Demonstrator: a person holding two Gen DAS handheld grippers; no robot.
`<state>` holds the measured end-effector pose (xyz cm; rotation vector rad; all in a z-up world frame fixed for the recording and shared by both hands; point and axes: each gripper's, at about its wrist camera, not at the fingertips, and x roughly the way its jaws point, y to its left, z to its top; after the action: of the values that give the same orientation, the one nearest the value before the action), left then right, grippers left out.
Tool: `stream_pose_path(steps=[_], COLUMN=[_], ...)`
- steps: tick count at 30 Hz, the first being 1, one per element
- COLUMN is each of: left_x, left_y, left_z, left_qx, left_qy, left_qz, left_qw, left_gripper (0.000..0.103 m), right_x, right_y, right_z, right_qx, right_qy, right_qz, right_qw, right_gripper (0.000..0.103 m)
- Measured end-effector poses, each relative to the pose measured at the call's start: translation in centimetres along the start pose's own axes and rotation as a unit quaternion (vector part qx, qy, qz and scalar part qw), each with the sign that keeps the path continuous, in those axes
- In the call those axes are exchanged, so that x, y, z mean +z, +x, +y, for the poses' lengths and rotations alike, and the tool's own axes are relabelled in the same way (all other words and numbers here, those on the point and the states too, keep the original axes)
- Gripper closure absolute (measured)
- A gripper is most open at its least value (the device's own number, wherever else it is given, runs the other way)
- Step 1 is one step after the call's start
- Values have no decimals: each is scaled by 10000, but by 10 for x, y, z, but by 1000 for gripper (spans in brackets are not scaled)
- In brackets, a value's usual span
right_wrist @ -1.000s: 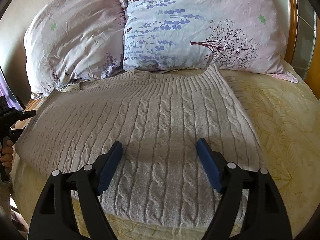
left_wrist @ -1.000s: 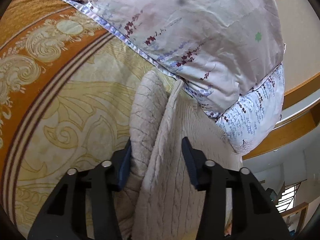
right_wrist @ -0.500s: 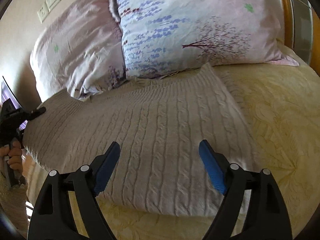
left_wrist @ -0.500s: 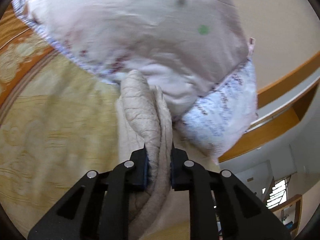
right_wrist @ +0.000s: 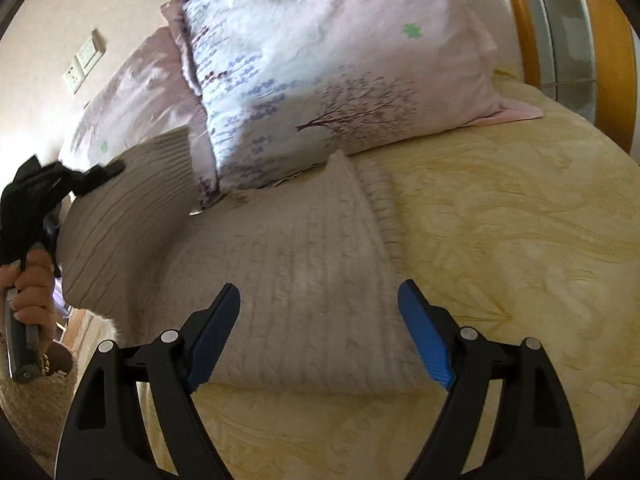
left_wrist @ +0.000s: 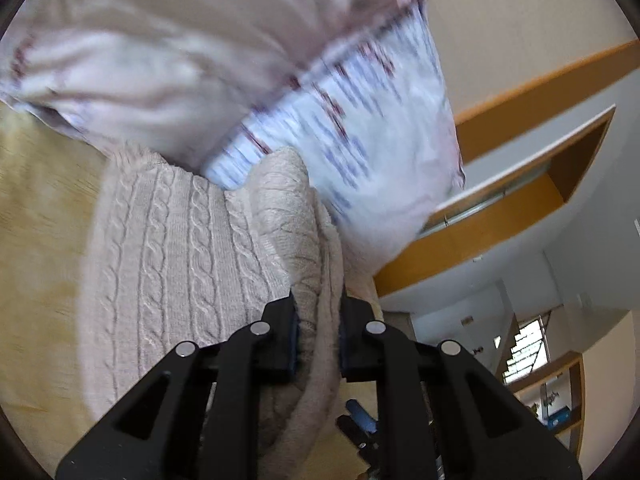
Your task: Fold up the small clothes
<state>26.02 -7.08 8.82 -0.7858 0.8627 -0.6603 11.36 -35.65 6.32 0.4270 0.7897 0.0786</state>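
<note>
A beige cable-knit sweater (right_wrist: 304,264) lies on the yellow bedspread (right_wrist: 520,240). My left gripper (left_wrist: 318,328) is shut on the sweater's left edge (left_wrist: 316,280) and holds that side lifted off the bed. In the right wrist view the left gripper (right_wrist: 108,170) shows at the far left with the raised fold of sweater (right_wrist: 120,216) hanging from it. My right gripper (right_wrist: 320,324) is open and empty, hovering just above the sweater's near hem, its blue pads (right_wrist: 424,336) spread wide.
Two floral pillows (right_wrist: 340,72) lean at the head of the bed, touching the sweater's collar end. A wooden headboard (right_wrist: 560,40) stands at the right. A wall socket (right_wrist: 84,60) is on the left wall. The person's hand (right_wrist: 30,288) holds the left gripper's handle.
My left gripper closed on the sweater's left edge and has lifted it up and inward. My right gripper stayed open and tilted towards the right side of the sweater.
</note>
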Motion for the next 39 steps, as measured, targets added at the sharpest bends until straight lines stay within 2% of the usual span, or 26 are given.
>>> stream_pose_path(steps=[3,8,10,11,12,13,16,18,19,22,24,26,29,31,39], left_x=[-19,-54,-63,-66,-66,-66,-58,-53,-49,-43,-39,-38,-40,-41,-47], left_y=[39,97,110,111,108,99,64,34,16,-9,-12,-12,1,11,20], left_z=[-10,-18,-16,-17,-18,-21,-23,-18,-10,14,33,50,69,75,84], left_qx=[-13,198,25,-181,-277,-429,-550,-252,160,1076,1389,1340,1226,1145,720], left_qy=[-4,232,213,211,233,290,485,709,809,914,758,522,285,251,317], left_qz=[331,946,1253,1390,1444,1441,1107,696,410,32,38,247,586,693,853], left_qw=[9994,9950,9919,9899,9889,9882,9911,9947,9958,9900,9874,9893,9903,9907,9932], left_gripper=[90,87,85,84,75,60,36,29,26,25,25,25,25,25,25], right_x=[-2,-2,0,2,4,8,20,29,35,45,52,54,53,52,68], right_y=[-5,-12,-16,-18,-20,-22,-24,-19,-10,12,31,46,68,77,105], right_z=[-11,-25,-29,-29,-29,-29,-30,-31,-31,-29,-26,-25,-24,-21,-24], right_qx=[-56,-127,-68,-28,7,79,546,954,1247,1587,1451,1322,1350,1326,1500], right_qy=[107,310,375,376,368,370,573,737,864,1101,1068,1075,1161,1107,1573], right_qz=[-31,-79,-110,-146,-175,-209,-187,-28,204,716,973,1176,1550,1680,1505], right_qw=[9999,9994,9992,9992,9992,9991,9967,9927,9882,9785,9788,9783,9717,9705,9644], right_gripper=[20,20,20,20,20,20,20,20,20,20,21,27,39,52,57])
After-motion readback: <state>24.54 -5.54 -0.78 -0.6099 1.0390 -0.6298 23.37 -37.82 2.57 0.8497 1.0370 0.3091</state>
